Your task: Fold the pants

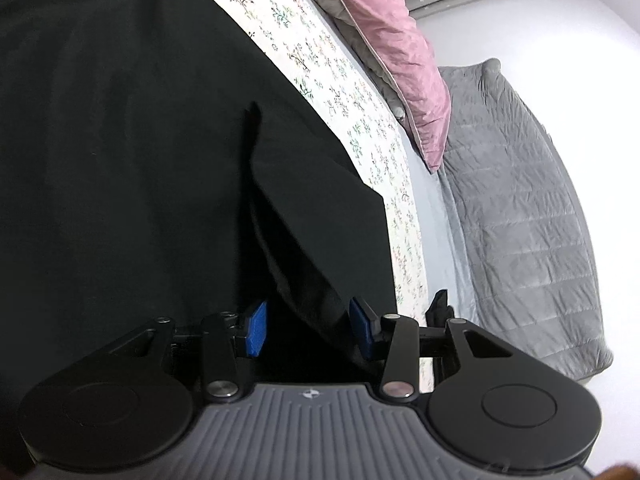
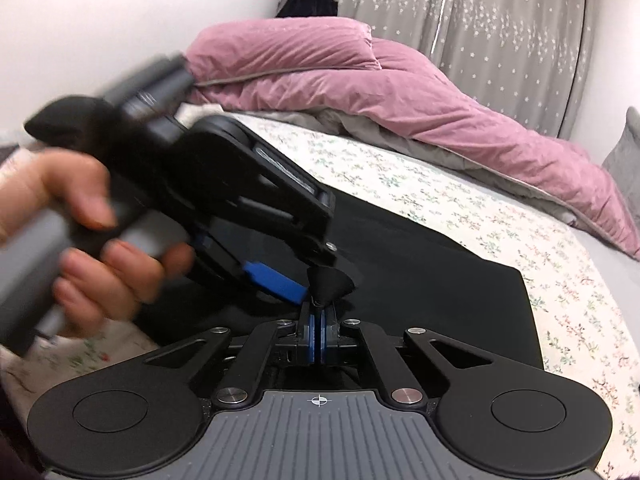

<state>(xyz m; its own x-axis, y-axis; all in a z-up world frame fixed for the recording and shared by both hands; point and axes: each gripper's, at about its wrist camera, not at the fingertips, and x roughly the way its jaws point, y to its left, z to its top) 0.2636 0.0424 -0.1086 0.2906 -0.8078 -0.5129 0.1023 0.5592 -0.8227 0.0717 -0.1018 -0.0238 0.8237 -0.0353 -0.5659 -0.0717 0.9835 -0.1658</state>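
Your right gripper (image 2: 319, 322) pinches a bunched corner of the black pants (image 2: 440, 280) lying on the bed (image 2: 540, 280), running diagonally away, while your left gripper (image 1: 306, 330) gapes around a fold.

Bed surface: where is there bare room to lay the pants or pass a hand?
Free: the floral sheet strip between the black pants and the pink duvet. Crowded: the near pants edge, where the right tool pinches fabric beside the left tool.
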